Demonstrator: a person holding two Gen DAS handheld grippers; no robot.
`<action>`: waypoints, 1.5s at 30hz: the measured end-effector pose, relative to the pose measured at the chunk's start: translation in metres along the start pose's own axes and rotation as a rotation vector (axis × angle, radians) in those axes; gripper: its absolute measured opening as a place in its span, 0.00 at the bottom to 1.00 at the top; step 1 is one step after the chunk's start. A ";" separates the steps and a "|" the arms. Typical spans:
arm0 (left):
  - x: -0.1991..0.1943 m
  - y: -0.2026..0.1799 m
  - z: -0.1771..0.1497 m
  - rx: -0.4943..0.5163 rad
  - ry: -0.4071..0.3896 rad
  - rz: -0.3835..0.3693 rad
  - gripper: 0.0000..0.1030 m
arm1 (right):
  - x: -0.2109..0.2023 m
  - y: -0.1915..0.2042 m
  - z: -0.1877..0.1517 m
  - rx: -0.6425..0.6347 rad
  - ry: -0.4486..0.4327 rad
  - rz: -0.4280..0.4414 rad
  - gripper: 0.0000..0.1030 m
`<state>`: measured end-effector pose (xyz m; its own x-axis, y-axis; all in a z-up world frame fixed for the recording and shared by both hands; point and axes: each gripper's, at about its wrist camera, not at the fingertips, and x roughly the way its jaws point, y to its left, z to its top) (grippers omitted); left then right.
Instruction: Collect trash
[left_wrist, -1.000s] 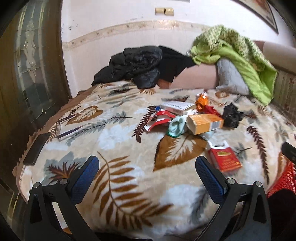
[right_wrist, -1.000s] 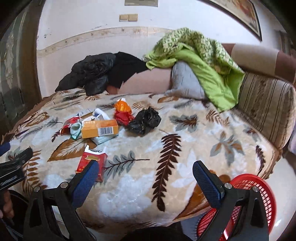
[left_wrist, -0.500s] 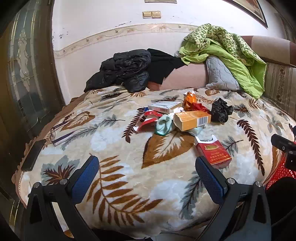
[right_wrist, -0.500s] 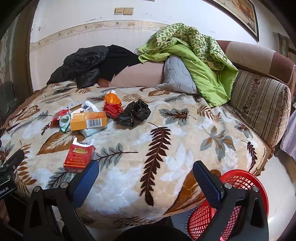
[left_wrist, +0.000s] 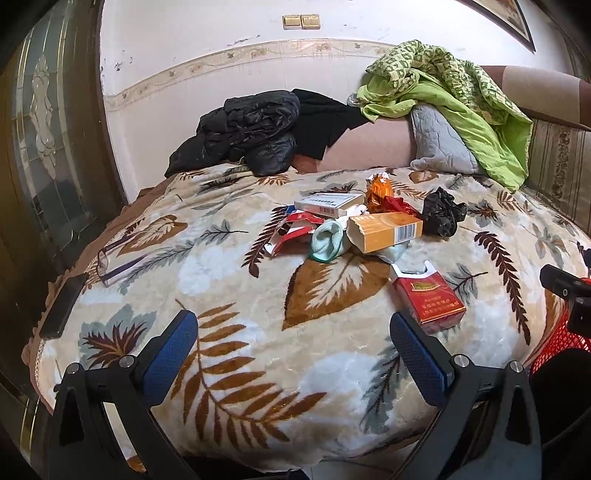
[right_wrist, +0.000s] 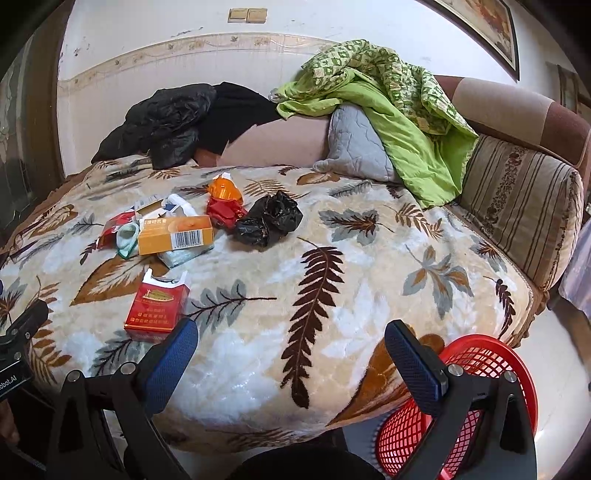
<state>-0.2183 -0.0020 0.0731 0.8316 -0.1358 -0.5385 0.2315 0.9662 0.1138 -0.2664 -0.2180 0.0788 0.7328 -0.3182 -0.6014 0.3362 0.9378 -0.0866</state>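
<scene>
The trash lies in a loose cluster on the leaf-patterned blanket (right_wrist: 332, 280), ahead of both grippers. The nearest piece is a red cigarette pack (right_wrist: 155, 310) with its lid open, just ahead of the left finger of the right gripper (right_wrist: 291, 350) and just ahead of the right finger of the left gripper (left_wrist: 293, 339). Beyond the pack sits an orange carton (right_wrist: 175, 234) with a barcode on its side, resting on a pale packet (right_wrist: 184, 254). A crumpled mint-green wrapper (left_wrist: 327, 242) touches the carton's open end. Farther out lie a white box (left_wrist: 327, 203), a red-and-white wrapper (left_wrist: 291, 229), an orange-and-red wrapper (right_wrist: 223, 203) and a crumpled black bag (right_wrist: 269, 219); the bag is the piece farthest to the right.

Both grippers stand wide open and hold nothing. Their blue-padded fingers hover over the near edge of the blanket, touching none of the trash.

A red mesh basket (right_wrist: 476, 369) stands on the floor below the right gripper's right finger, beside the edge of the bed.

Far ahead, against the wall, are a black jacket (left_wrist: 243, 129), a grey pillow (right_wrist: 354, 144) and a green quilt (right_wrist: 399, 110). A striped cushion (right_wrist: 517, 199) lies to the far right of the right gripper. A dark phone (left_wrist: 62, 306) and a pair of glasses (left_wrist: 110, 258) rest on the blanket to the left of the left gripper.
</scene>
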 end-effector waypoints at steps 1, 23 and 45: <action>0.000 0.000 0.000 0.001 0.000 0.001 1.00 | 0.000 0.000 0.000 0.001 0.001 0.000 0.99; 0.002 -0.003 -0.001 0.007 0.001 -0.006 1.00 | 0.000 -0.002 0.000 0.005 0.001 0.003 0.99; 0.042 -0.034 0.016 -0.090 0.259 -0.302 0.91 | 0.008 -0.027 0.001 0.131 0.035 0.075 0.92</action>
<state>-0.1829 -0.0446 0.0600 0.5755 -0.3682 -0.7302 0.3915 0.9080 -0.1493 -0.2693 -0.2458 0.0768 0.7385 -0.2404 -0.6300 0.3570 0.9320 0.0627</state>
